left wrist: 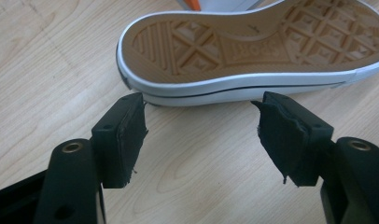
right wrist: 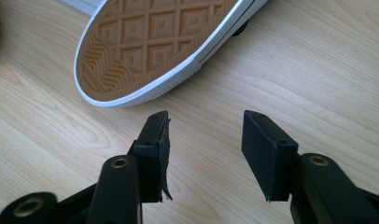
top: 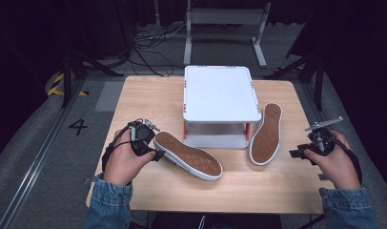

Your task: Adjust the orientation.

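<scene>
Shoes, two of them, lie sole-up on the wooden surface (top: 148, 95), both w/ tan rubber soles and white edging. Left shoe (top: 188, 156) lies at an angle in front of the white stand (top: 221, 93), heel end toward the left tool (top: 156, 153). Right shoe (top: 266, 133) lies just beside the stand's right front leg, its far end running up along the stand's right edge.

Left tool is held in the person's left hand (top: 122, 162), jaws spread, nothing pinched. In the left gripper view its black pads (left wrist: 127, 135) sit just short of the left shoe's white edge, one to each side; touching or not, can't tell.

Right tool (top: 296, 153), in the right hand (top: 337, 164), is near the surface's right edge, apart from the right shoe. Jaws spread, empty; in the right gripper view the shoe's rounded end lies ahead of them.
</scene>
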Motion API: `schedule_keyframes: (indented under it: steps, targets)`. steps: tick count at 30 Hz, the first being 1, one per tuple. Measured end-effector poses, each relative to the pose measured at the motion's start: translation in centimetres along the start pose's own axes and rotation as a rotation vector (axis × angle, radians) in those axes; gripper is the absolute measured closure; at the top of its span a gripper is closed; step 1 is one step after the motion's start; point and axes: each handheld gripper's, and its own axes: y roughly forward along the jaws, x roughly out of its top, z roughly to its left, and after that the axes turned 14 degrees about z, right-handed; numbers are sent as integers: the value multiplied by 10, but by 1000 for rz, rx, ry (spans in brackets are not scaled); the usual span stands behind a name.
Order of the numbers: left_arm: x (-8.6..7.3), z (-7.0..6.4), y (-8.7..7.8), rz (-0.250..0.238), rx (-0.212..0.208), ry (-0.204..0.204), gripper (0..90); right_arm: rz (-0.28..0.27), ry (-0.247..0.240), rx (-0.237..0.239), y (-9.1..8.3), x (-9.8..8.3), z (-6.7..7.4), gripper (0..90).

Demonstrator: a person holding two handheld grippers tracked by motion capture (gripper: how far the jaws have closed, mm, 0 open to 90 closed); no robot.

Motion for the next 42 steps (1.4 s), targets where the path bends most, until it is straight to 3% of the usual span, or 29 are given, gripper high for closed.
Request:
schedule_keyframes:
  steps: [3, 7, 12, 16, 20, 25, 29, 33, 38, 40, 42]
  targets:
    - [4, -4, 1, -1, -3, 13, 364, -2, 0, 0, 0, -2, -1, 521]
    - [10, -11, 4, -11, -38, 35, 502, -10, 0, -22, 0, -4, -3, 494]
    - [22, -26, 14, -15, -80, 106, 705, -6, 3, -16, 2, -4, -2, 494]
    - [30, -34, 23, -6, -88, 135, 784, -6, -1, -13, 3, -4, -1, 495]
    - [34, -38, 30, 17, -93, 152, 793, -8, 2, -11, 3, -4, -2, 496]
    - [33, -38, 34, 53, -99, 144, 798, -2, -2, -14, 3, -4, -1, 496]
    - [28, -41, 37, 138, -117, 150, 786, -3, -5, -12, 3, -4, -1, 495]
    - [20, -43, 43, 184, -140, 144, 786, -2, -7, -10, 4, -4, -1, 490]
    - [10, -46, 57, 322, -152, 168, 753, 1, -10, -9, 6, -2, 0, 485]
    - [6, -44, 57, 322, -170, 174, 750, 8, -14, -7, 6, -2, 0, 481]
    - [5, -45, 57, 283, -181, 172, 707, 7, -15, -8, 8, -1, 1, 477]
